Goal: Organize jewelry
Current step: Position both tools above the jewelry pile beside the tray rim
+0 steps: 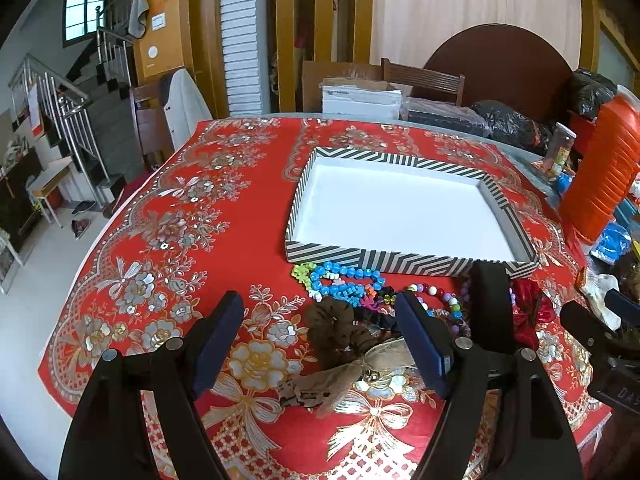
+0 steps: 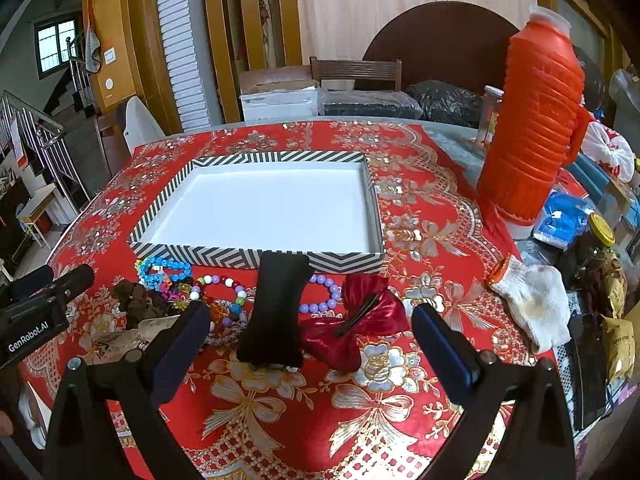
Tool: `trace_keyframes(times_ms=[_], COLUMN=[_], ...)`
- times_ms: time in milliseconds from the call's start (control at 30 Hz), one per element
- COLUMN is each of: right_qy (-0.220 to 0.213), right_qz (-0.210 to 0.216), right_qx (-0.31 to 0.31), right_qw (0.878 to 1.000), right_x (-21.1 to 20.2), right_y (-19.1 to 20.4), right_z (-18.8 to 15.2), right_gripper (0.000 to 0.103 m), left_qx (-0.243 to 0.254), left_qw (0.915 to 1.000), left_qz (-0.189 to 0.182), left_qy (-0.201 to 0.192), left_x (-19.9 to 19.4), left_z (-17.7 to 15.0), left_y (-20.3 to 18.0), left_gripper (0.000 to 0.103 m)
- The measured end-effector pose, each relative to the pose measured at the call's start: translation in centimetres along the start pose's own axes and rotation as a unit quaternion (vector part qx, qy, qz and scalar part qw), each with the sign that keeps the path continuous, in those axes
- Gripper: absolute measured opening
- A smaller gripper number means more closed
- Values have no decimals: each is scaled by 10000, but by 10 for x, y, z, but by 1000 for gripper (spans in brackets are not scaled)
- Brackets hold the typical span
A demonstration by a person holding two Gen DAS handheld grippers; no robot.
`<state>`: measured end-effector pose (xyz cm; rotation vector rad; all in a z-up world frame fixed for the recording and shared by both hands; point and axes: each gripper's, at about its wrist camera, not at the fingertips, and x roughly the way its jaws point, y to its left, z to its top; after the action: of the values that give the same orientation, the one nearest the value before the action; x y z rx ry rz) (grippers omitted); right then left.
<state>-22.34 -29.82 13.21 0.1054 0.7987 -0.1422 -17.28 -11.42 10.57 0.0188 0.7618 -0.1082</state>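
Note:
A shallow striped tray (image 1: 400, 258) (image 2: 192, 252) with a bare white floor lies on the red floral cloth. Along its near side lies a heap of jewelry: a blue bead bracelet (image 1: 340, 280) (image 2: 164, 270), a multicolour bead bracelet (image 2: 224, 284), a purple bead bracelet (image 2: 320, 304), a brown scrunchie (image 1: 332, 322) (image 2: 138, 300), a beige ribbon bow (image 1: 344, 376), a black velvet stand (image 2: 276, 312) (image 1: 490, 312) and a red satin bow clip (image 2: 360, 320). My left gripper (image 1: 320, 312) hangs open over the scrunchie. My right gripper (image 2: 310, 318) is open above the stand and red bow.
An orange thermos (image 2: 532, 116) (image 1: 600, 168) stands right of the tray. A white work glove (image 2: 532, 300), jars and blue packets crowd the right edge. Chairs, boxes and black bags sit behind the table. The table's left edge drops to the floor.

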Motion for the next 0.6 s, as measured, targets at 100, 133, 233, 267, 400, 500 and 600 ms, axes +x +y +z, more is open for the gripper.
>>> trace_keyframes(times_ms=[100,133,233,267,400,500,600], right_qy=[-11,-11,-7,-6,37,69,77], right_qz=[-13,-9,-7,-9,-1,27,8], right_qx=[-16,-7,20,20,31,47,23], right_qw=[10000,10000,10000,10000,10000,10000,10000], right_x=[-2,-2,-2,-2,-1,-1,-1], right_y=[1,1,2,2,2,3,3], right_z=[0,0,0,0,0,0,0], right_gripper=[102,102,102,102,102,102,102], left_qx=[9,14,31,36,45,35,45], left_qw=[10000,10000,10000,10000,10000,10000,9999], left_qz=[-7,-11,-3,-16,-20,-70,-89], left_qy=[7,5,-8,-4,-15,2,32], left_x=[-1,-1,-3,-3,-5,-5,-5], left_z=[0,0,0,-1,-2,-3,-4], left_y=[-1,-1,-2,-2,-2,-3,-3], left_gripper=[73,73,73,73,73,73,73])
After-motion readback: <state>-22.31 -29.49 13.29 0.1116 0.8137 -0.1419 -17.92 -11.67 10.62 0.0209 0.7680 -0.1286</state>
